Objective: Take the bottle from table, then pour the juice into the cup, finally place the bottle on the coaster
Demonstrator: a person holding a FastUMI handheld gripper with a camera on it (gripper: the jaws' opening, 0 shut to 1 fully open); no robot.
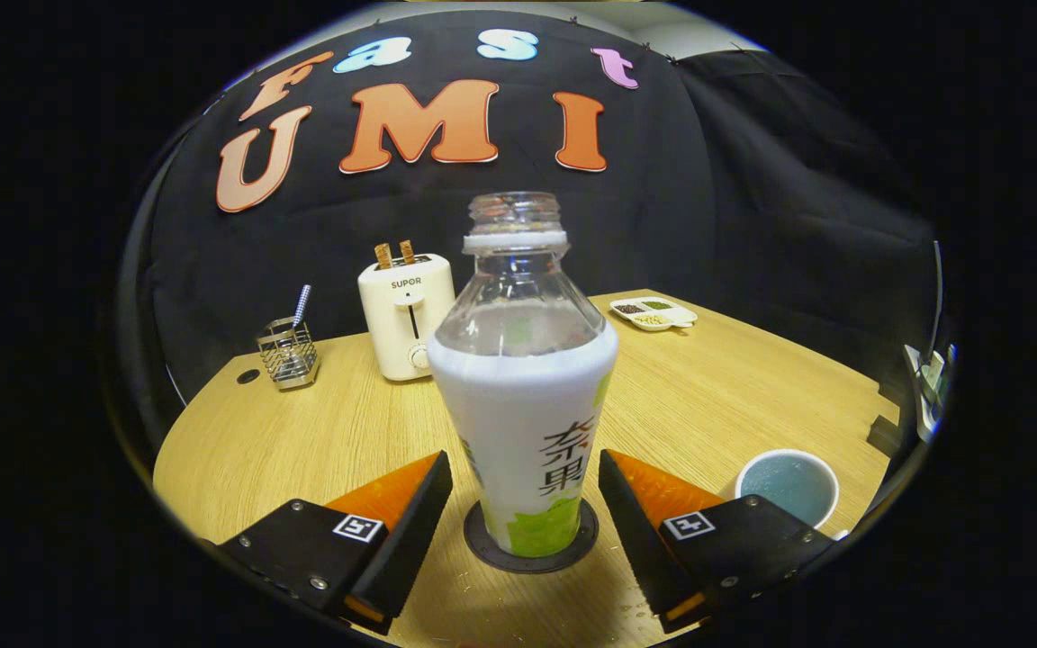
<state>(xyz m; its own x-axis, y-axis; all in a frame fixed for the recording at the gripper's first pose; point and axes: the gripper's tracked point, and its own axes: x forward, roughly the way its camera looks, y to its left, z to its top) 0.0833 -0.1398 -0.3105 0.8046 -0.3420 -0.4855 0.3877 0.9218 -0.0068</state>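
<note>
On the far left of the table a wire rack holds a utensil, and just right of it a toaster stands with two slices poking up. In the middle the bottle stands upright and uncapped on the dark round coaster, which shows as a ring around its base. Far beyond it to the right lies a small divided dish, and near right sits the cup, just beyond the right finger.

The gripper is open: its fingers flank the lower bottle with a visible gap on each side, so it holds nothing. The bottle sits between them, and the gaps look roughly even.

Judging by the bottle on the coaster and what looks like liquid in the cup, the task seems at or near its end, with only the retreat left. The risk lies there. If the gripper is drawn back at a slant, a finger could catch the bottle's side; it is tall on a narrow base with no cap, so a knock might tip it and spill whatever remains. A swing to the right could also clip the cup. A few droplets show on the wood near the right finger.
</note>
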